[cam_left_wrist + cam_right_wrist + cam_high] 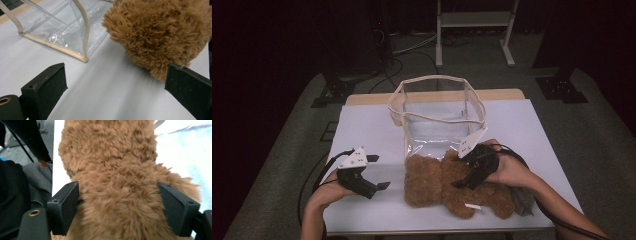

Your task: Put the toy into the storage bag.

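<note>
A brown plush teddy bear lies on the white table, just in front of a clear plastic bag with cream trim that stands open. My right gripper is down over the bear's middle. In the right gripper view its jaws stand wide on either side of the furry body, and the fur fills the gap without looking squeezed. My left gripper rests low at the left of the bear, open and holding nothing. In the left gripper view, the bear and the bag lie just ahead of it.
A grey cloth lies under the right hand by the table's front right corner, also seen in the right gripper view. Black cables trail from both grippers. A white rack stands on the floor beyond the table.
</note>
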The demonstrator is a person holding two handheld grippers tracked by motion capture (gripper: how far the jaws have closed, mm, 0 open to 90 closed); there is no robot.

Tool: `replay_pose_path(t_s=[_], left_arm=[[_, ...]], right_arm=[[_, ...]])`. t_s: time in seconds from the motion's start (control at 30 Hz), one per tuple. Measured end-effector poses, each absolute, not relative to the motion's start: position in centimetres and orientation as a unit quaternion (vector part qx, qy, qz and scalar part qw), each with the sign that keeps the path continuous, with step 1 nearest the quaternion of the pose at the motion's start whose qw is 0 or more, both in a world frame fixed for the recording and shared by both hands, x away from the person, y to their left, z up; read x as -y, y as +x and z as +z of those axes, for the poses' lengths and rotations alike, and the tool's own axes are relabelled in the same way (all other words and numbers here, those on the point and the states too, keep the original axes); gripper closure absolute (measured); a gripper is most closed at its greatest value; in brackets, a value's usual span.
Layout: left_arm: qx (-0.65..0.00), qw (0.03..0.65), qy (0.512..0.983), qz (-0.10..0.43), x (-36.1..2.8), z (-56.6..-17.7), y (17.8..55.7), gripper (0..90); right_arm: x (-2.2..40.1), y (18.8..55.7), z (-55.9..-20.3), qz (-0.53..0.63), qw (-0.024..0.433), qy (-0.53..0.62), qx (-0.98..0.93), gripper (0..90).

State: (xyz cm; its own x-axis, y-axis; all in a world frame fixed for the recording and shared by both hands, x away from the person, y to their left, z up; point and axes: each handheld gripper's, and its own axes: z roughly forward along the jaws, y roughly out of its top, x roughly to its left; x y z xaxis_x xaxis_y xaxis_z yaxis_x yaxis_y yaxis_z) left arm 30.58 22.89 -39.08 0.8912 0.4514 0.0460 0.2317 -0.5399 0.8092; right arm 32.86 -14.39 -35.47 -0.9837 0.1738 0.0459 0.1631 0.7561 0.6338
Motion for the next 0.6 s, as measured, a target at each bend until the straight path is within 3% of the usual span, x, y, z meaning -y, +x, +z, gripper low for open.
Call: replay_pose_path(t_s=[0.2,0.4,0.6], left_arm=[[-0.198,0.438,0.868,0.125,-22.8,-39.1,30.6,3.2],[-0.2,0.439,0.867,0.122,-23.0,-39.2,30.7,3.1],[-0.204,0.439,0.867,0.12,-23.1,-39.4,30.8,3.2]], right_arm=[[14.6,31.9,-35.3,0.332,0.022,0.08,-0.94,18.0],[13.9,31.3,-37.0,0.318,0.065,0.071,-0.943,15.7],[13.9,31.1,-37.5,0.327,0.07,0.073,-0.94,15.1]])
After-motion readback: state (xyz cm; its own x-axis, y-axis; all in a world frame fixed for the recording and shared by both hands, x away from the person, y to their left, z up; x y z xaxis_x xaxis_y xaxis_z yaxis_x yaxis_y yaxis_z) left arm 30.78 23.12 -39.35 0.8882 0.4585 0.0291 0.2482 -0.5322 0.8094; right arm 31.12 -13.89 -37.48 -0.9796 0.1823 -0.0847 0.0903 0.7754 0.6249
